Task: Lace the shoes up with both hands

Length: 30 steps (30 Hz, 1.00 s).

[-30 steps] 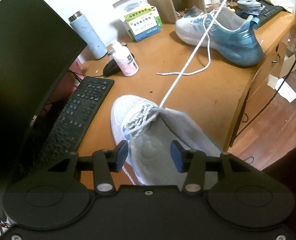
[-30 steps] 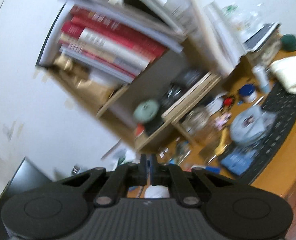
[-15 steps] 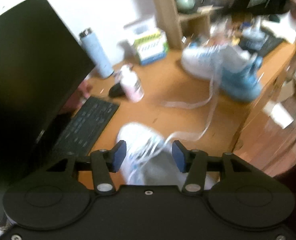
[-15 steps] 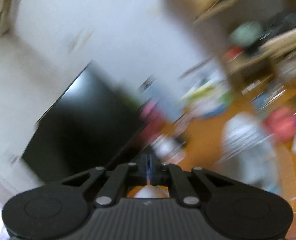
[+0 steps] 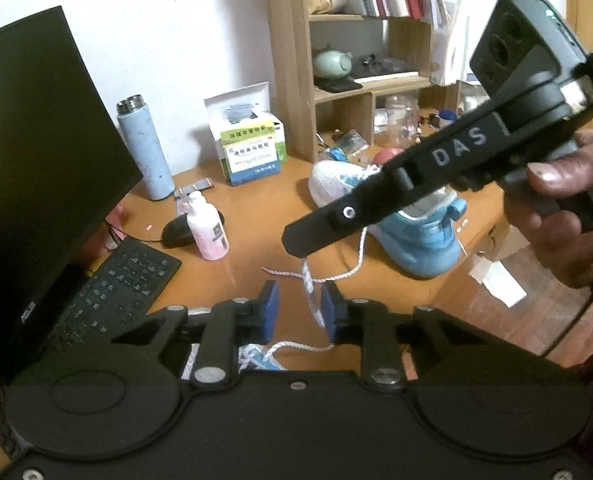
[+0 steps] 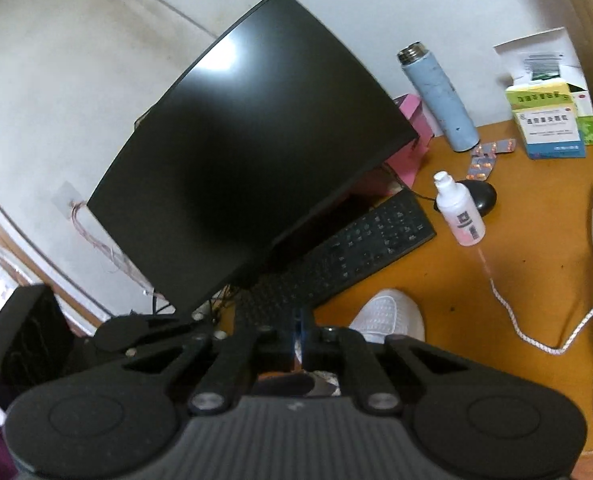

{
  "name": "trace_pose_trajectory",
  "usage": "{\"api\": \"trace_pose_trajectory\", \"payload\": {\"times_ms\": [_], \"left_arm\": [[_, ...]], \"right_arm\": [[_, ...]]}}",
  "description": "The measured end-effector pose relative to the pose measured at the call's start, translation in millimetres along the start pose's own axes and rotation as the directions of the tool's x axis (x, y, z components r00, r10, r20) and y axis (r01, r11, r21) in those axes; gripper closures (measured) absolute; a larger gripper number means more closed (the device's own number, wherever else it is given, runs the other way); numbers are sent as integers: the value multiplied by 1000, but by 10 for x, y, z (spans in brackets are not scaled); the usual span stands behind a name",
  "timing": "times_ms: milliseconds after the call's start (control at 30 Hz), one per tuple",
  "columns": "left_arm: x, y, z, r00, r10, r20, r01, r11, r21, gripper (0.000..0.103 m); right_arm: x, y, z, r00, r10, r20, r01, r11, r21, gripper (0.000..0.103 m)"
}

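**Lacing under way, near shoe partly threaded**

Handing off the lace [image 5: 311, 300] looks like your current step: it hangs from the right gripper [image 5: 296, 246] at frame centre, dropping between the left gripper [image 5: 296, 312] pads, which stand apart and not touching it. Right jaws are pressed together; the lace seems pinched there, though the right wrist view hides the contact. Near shoe [image 6: 388, 316] sits bottom centre, some crossings visible below the left jaws; the upper eyelets can't be checked. Far shoe [image 5: 408, 232], mid right, trails a loose lace — judged not started. No bow tied anywhere.

Writing: "DAS" on the right gripper's arm. Box [image 5: 252, 152], upper centre, carries Chinese print, too small to read.
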<state>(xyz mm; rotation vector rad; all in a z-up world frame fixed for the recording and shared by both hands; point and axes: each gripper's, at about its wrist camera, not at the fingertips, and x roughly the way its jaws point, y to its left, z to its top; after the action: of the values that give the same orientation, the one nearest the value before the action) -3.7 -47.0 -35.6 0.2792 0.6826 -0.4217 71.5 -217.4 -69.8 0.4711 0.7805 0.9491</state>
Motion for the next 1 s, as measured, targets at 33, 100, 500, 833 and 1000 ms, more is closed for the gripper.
{"api": "trace_pose_trajectory", "payload": {"times_ms": [33,100,500,833,1000], "left_arm": [[5,8,5,1000,-6,3,6,1000,-6,83],[5,13,18,1000,-13,12,13,1000,-17,97],[-63,445,63,997,-4,83,31,943,-331,101],[-67,469,81,989,-101,105,139,867,-478,101],[-71,457,79,992,-82,100,120,869,-480,98]], "right_arm": [[6,6,1,1000,-1,-3,1,1000,-6,99],[19,17,2,1000,-2,-8,2,1000,-17,99],[-85,168,47,994,-109,-33,97,964,-248,71],[385,572,-253,974,-219,-57,131,753,-644,100],[399,510,-223,978,-202,-53,123,762,-635,100]]}}
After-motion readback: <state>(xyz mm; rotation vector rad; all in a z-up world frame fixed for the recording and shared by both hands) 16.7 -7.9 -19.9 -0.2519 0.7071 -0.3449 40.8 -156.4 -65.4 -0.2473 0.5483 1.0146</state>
